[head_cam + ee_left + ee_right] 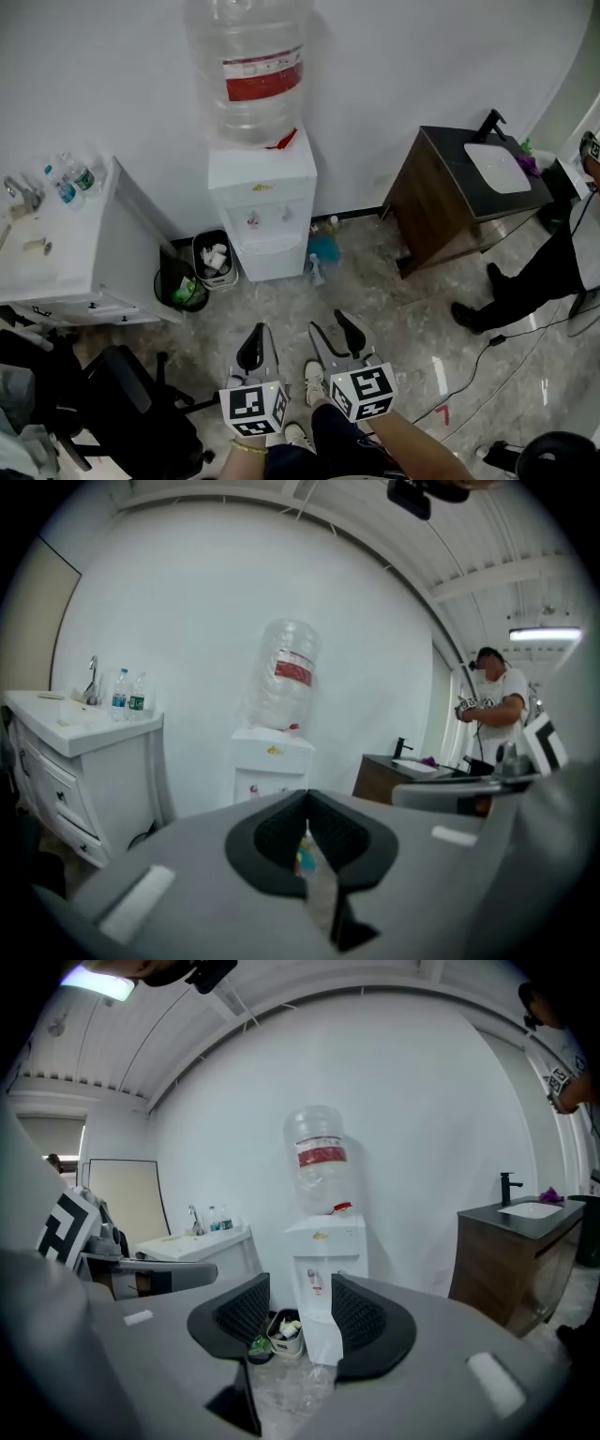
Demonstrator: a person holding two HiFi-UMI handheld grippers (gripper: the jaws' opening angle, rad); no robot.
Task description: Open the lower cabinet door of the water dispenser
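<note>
The white water dispenser [262, 211] stands against the far wall with a clear bottle [248, 66] on top. Its lower cabinet door [272, 261] is closed. Both grippers are held well short of it, above the floor near my feet. The left gripper [255, 337] has its pads together and nothing between them; its own view shows the dispenser [272, 766] far ahead past the left gripper's [306, 803] joined tips. My right gripper [330, 326] is open and empty. In the right gripper view the dispenser [323, 1241] appears through the gap of the right gripper [300, 1309].
A small bin [214, 258] and a black bin [180, 283] sit left of the dispenser, blue bottles [322, 248] right of it. A white sink cabinet [66, 253] is at left, a brown vanity [450, 197] and a standing person [534, 272] at right. A black chair [122, 403] is near left.
</note>
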